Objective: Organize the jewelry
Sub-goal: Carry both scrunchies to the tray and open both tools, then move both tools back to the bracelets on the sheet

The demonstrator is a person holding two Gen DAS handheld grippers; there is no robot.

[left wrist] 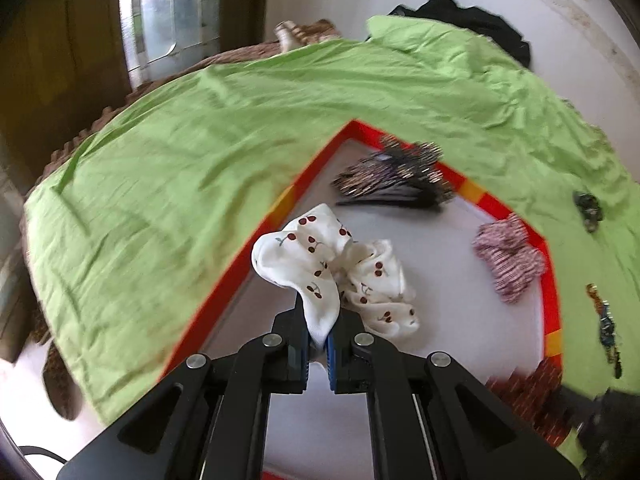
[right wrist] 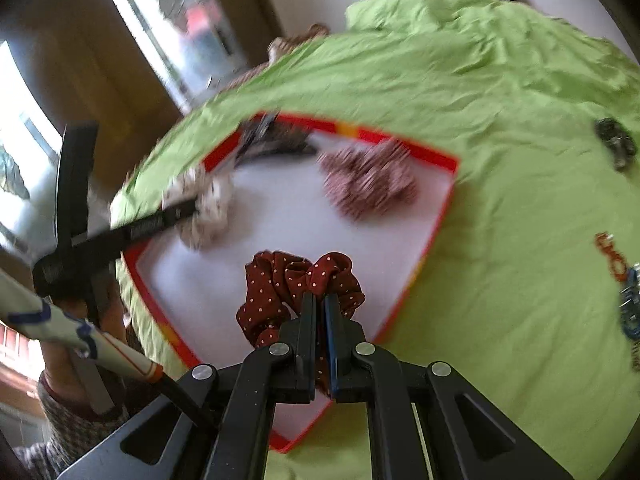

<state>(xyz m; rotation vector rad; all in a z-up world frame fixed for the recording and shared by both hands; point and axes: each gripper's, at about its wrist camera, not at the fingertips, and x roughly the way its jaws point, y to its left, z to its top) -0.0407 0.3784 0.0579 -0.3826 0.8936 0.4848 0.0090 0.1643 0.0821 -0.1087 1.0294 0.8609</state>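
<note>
A white tray with a red rim (left wrist: 552, 304) (right wrist: 444, 216) lies on the green sheet. My left gripper (left wrist: 319, 312) is shut on a white cherry-print scrunchie (left wrist: 308, 256) over the tray's left part; it shows blurred in the right wrist view (right wrist: 208, 208). My right gripper (right wrist: 319, 300) is shut on a dark red polka-dot scrunchie (right wrist: 280, 284) over the tray's near part; it also shows in the left wrist view (left wrist: 528, 392). A pink striped scrunchie (left wrist: 508, 256) (right wrist: 368, 184) and a dark sparkly scrunchie (left wrist: 396, 176) (right wrist: 276, 136) lie in the tray.
The green sheet (left wrist: 200, 160) (right wrist: 500, 240) covers the bed. Small jewelry pieces lie on it right of the tray: a dark clip (left wrist: 588, 208) (right wrist: 616, 144) and an orange-and-blue piece (left wrist: 604, 320) (right wrist: 620, 280). A black garment (left wrist: 472, 20) lies at the far edge.
</note>
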